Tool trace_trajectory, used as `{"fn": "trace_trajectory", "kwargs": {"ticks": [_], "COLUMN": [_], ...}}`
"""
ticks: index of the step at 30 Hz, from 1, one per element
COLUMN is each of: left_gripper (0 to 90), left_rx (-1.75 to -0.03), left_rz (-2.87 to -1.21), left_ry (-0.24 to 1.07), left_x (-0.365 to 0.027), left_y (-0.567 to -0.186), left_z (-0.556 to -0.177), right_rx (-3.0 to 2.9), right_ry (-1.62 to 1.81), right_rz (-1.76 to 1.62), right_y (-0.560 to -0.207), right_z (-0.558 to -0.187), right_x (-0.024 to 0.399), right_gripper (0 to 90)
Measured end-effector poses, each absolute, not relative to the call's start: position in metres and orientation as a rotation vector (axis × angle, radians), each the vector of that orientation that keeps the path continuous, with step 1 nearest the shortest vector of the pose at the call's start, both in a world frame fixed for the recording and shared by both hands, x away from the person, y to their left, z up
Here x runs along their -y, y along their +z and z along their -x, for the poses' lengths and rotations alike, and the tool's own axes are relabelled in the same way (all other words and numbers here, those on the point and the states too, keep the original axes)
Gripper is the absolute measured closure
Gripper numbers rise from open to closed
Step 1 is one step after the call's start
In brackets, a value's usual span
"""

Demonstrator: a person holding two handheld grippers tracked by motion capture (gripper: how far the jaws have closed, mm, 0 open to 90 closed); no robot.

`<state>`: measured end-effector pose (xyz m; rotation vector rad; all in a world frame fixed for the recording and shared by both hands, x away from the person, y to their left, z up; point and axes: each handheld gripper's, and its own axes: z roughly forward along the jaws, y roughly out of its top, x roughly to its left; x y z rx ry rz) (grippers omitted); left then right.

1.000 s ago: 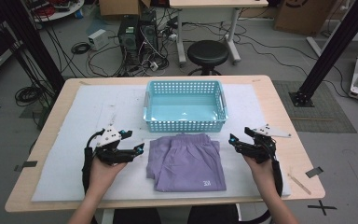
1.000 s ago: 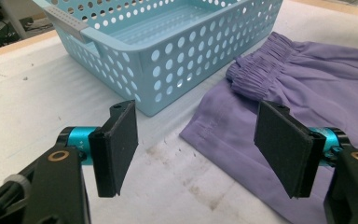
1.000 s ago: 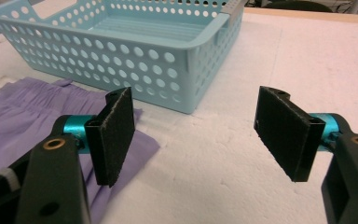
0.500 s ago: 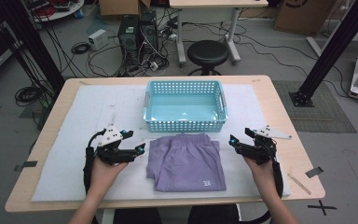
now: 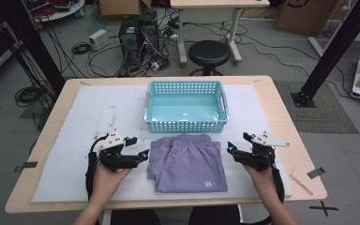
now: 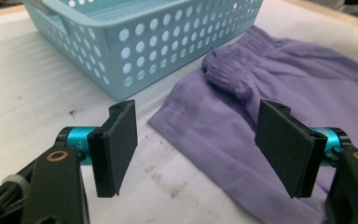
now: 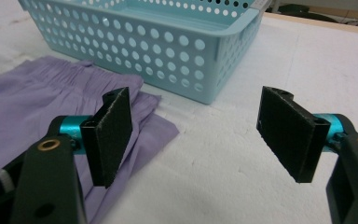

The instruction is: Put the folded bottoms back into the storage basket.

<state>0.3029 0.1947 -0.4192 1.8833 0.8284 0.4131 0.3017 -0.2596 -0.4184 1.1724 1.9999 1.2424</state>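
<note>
Folded purple shorts (image 5: 187, 161) lie flat on the white mat, just in front of a light blue perforated basket (image 5: 186, 124) that holds nothing. My left gripper (image 5: 138, 147) hovers at the shorts' left edge, jaws wide apart and nothing between them. In the left gripper view the shorts (image 6: 279, 93) and the basket (image 6: 135, 37) lie ahead of its gripper (image 6: 198, 147). My right gripper (image 5: 238, 143) sits at the shorts' right edge, also open. In the right gripper view its gripper (image 7: 196, 135) is over bare mat, with the shorts (image 7: 32, 107) to the left and the basket (image 7: 158, 37) beyond.
The white foam mat (image 5: 75, 126) covers most of the wooden table (image 5: 286, 112). A black stool (image 5: 209, 52), a computer tower (image 5: 138, 33) and loose cables stand on the floor behind the table. A black post (image 5: 328, 51) rises at the right.
</note>
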Motion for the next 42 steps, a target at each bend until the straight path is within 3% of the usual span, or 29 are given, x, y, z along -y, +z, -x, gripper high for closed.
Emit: {"fn": "trace_trajectory", "kwargs": {"ticks": [5,22,42], "left_gripper": [29.7,29.8,27.3], "left_rx": [-0.852,-1.055,-1.1], "left_rz": [-1.88,-1.894,-1.799], "left_ry": [0.401,0.14,-0.069], "left_x": [-0.197,-0.185,-0.168], "left_y": [-0.423,-0.451,-0.456], "left_z": [-0.294,-0.286,-0.294], "right_rx": [-2.017,-2.049,-2.18], "right_ry": [1.204,1.217,1.269], "right_rz": [-1.161,-1.173,-1.298], "right_y": [-0.423,-0.43,-0.437], "right_z": [-0.296,-0.291,-0.291], "right_x": [0.263,0.266,0.252], "right_gripper": [28.1,28.2,26.1]}}
